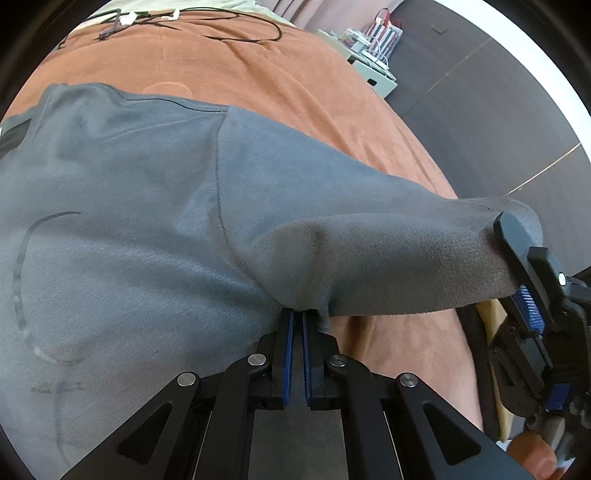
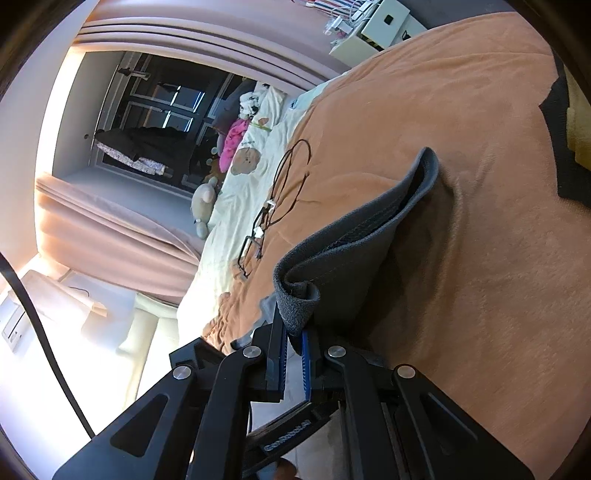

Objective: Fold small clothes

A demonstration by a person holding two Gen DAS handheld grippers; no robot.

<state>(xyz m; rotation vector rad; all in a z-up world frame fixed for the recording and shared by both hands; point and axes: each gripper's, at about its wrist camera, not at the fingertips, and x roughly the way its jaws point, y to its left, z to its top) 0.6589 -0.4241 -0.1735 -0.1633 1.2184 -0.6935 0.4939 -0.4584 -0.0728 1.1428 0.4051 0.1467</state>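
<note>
A grey fleece top [image 1: 122,206] lies spread on an orange blanket [image 1: 295,81]. My left gripper [image 1: 297,314] is shut on the grey cloth near the underarm, where the sleeve [image 1: 369,229] joins the body. The sleeve stretches right, lifted off the blanket. My right gripper [image 1: 517,266] is shut on the sleeve's cuff end, seen at the right edge of the left wrist view. In the right wrist view the right gripper [image 2: 293,328] pinches the cuff [image 2: 299,306], and the sleeve [image 2: 369,236] hangs as a folded band above the blanket [image 2: 480,184].
A black cable [image 1: 240,26] with white connectors lies at the blanket's far end. A white box [image 1: 373,74] stands on the dark floor beside the bed. The right wrist view shows a cream sheet [image 2: 251,177], soft toys [image 2: 205,203] and pink curtains [image 2: 110,221].
</note>
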